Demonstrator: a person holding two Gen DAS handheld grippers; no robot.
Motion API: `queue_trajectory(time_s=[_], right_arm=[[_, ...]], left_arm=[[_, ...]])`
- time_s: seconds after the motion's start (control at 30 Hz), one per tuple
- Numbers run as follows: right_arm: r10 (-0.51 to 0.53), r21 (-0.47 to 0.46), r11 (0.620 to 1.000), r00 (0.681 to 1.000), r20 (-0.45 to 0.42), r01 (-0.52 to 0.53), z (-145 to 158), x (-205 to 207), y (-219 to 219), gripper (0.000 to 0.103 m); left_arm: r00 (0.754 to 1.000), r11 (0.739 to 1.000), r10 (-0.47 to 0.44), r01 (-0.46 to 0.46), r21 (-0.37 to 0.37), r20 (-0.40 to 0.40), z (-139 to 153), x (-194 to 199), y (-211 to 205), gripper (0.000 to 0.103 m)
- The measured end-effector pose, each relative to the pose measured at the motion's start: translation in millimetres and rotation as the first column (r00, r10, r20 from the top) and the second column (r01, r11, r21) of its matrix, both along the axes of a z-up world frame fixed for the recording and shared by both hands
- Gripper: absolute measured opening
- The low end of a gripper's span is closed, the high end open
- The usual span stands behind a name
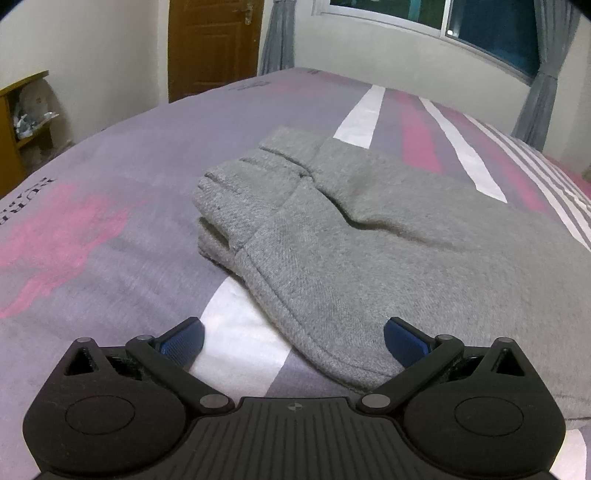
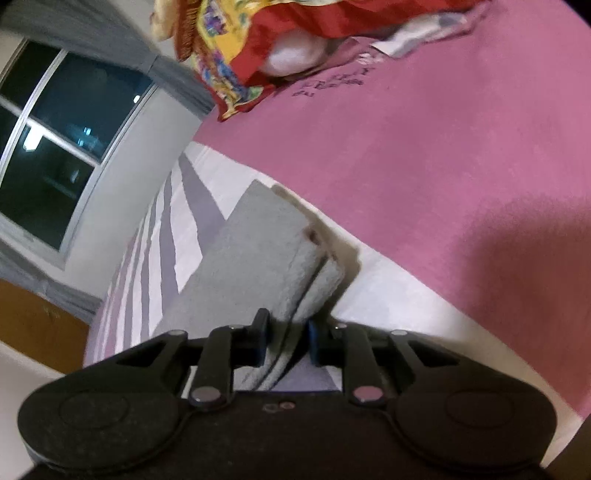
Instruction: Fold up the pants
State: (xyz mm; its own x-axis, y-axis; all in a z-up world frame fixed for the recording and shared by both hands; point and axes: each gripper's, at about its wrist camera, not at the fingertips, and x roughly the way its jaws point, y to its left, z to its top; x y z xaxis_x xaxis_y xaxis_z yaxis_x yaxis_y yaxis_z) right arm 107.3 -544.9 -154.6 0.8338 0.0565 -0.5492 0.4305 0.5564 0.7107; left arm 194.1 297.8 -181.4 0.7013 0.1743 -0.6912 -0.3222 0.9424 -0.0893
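Grey sweatpants [image 1: 369,236] lie folded on the striped bed sheet [image 1: 110,177], with their cuffs stacked at the far left of the pile. My left gripper [image 1: 293,339] hovers open at the near rounded edge of the pants. That edge lies between its blue pads [image 1: 184,338], and neither pad presses on it. In the right wrist view, my right gripper [image 2: 287,338] stands nearly closed on the layered end of the grey pants [image 2: 258,258]. The fabric fills the narrow gap between its fingers [image 2: 260,332]. The picture is blurred there.
A wooden door [image 1: 214,44] and a shelf [image 1: 22,122] stand beyond the bed on the left, and a window [image 1: 480,26] with grey curtains is on the right. A red and yellow patterned cloth [image 2: 236,44] lies on the pink part of the sheet [image 2: 443,166].
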Motion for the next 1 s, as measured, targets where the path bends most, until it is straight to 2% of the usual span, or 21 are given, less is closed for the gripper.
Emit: queue_trajectory(time_s=[0.23,0.37,0.43,0.5,0.57,0.6,0.63,0.67,0.73,0.77,0.8,0.87,0.93,1.0], right_arm=[[-0.01,-0.006,1.0,1.0,-0.015,0.01,-4,6,-2,0.016],[0.018,-0.076,0.997,1.0,-0.01,-0.019,9,7,4,0.013],[0.01,-0.111,0.994,1.0,0.008,-0.01,15,5,5,0.012],[0.015,-0.136,0.99,0.999,-0.049,-0.022,10,12,6,0.012],[0.021,-0.158,0.987,0.998,-0.063,-0.031,11,16,9,0.012],[0.026,-0.154,0.987,0.998,-0.064,-0.035,12,16,9,0.012],[0.033,-0.146,0.988,0.997,-0.065,-0.042,12,16,8,0.013],[0.043,-0.131,0.99,0.997,-0.067,-0.052,12,16,6,0.014],[0.064,-0.107,0.992,0.996,-0.059,-0.07,12,12,1,0.018],[0.068,-0.109,0.991,0.996,-0.056,-0.074,13,9,0,0.02],[0.07,-0.122,0.99,0.996,-0.055,-0.077,15,7,-1,0.021],[0.074,-0.128,0.989,0.996,-0.052,-0.08,15,4,-1,0.022],[0.064,-0.11,0.992,0.997,-0.045,-0.069,13,3,-2,0.022],[0.049,-0.093,0.994,0.998,-0.039,-0.052,10,3,-2,0.024]], left_arm=[[1.0,1.0,-0.012,0.012,-0.005,0.017,-2,-3,3,0.103],[0.999,0.999,-0.037,0.037,-0.001,0.013,2,-3,7,0.103],[1.0,1.0,-0.005,0.005,0.008,0.02,2,-3,17,0.103],[1.0,0.999,0.007,-0.007,-0.043,0.013,1,-2,28,0.103],[1.0,1.0,-0.009,0.009,-0.024,-0.011,7,0,27,0.103],[1.0,1.0,0.001,-0.001,-0.026,-0.004,12,-2,29,0.099],[0.999,0.999,0.018,-0.017,-0.045,0.027,17,-7,33,0.089],[0.997,0.995,0.041,-0.035,-0.089,0.063,22,-14,40,0.084],[0.982,0.968,0.1,-0.059,-0.243,0.159,26,-31,58,0.057],[0.973,0.944,0.124,-0.055,-0.324,0.194,26,-36,67,0.049],[0.97,0.929,0.138,-0.057,-0.365,0.201,25,-38,72,0.044],[0.971,0.921,0.141,-0.057,-0.384,0.194,23,-35,77,0.044],[0.966,0.928,0.119,-0.027,-0.371,0.227,26,-35,75,0.021],[0.969,0.937,0.106,-0.023,-0.348,0.222,25,-31,72,0.021]])
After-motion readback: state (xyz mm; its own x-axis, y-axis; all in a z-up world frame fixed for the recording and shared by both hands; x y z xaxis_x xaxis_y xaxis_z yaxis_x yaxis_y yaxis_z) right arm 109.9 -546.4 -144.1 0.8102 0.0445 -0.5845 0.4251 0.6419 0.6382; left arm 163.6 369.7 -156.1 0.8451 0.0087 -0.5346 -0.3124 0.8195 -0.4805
